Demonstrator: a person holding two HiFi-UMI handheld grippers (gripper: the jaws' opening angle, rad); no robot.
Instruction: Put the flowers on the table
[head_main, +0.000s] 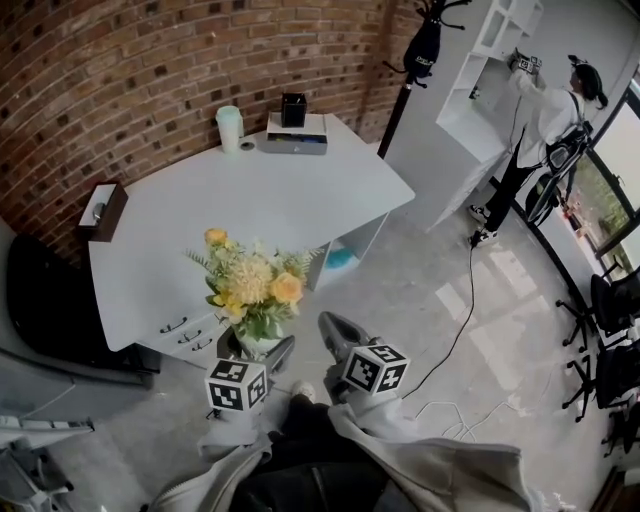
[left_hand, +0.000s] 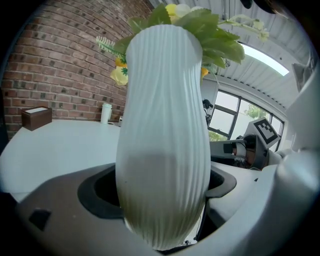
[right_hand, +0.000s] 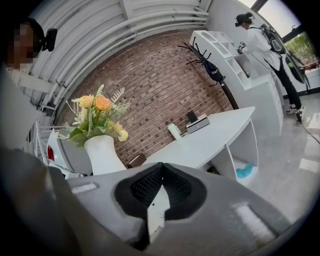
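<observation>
A bunch of yellow and orange flowers (head_main: 250, 285) stands in a ribbed white vase (head_main: 255, 345). My left gripper (head_main: 255, 350) is shut on the vase body, holding it upright in the air just off the near edge of the white table (head_main: 260, 195). In the left gripper view the vase (left_hand: 162, 145) fills the space between the jaws, its leaves (left_hand: 200, 30) above. My right gripper (head_main: 333, 330) hangs beside it on the right, shut and empty. The right gripper view shows its pads (right_hand: 172, 187) closed together, with the vase (right_hand: 104, 154) to its left and the table (right_hand: 210, 137) ahead.
On the table are a brown tissue box (head_main: 103, 210), a pale cup (head_main: 230, 128) and a grey box with a black holder (head_main: 296, 133). Drawers (head_main: 185, 330) sit under the near edge. A coat stand (head_main: 405, 70), a person at white shelves (head_main: 545, 120), a floor cable (head_main: 455, 330) and chairs (head_main: 610, 300) lie to the right.
</observation>
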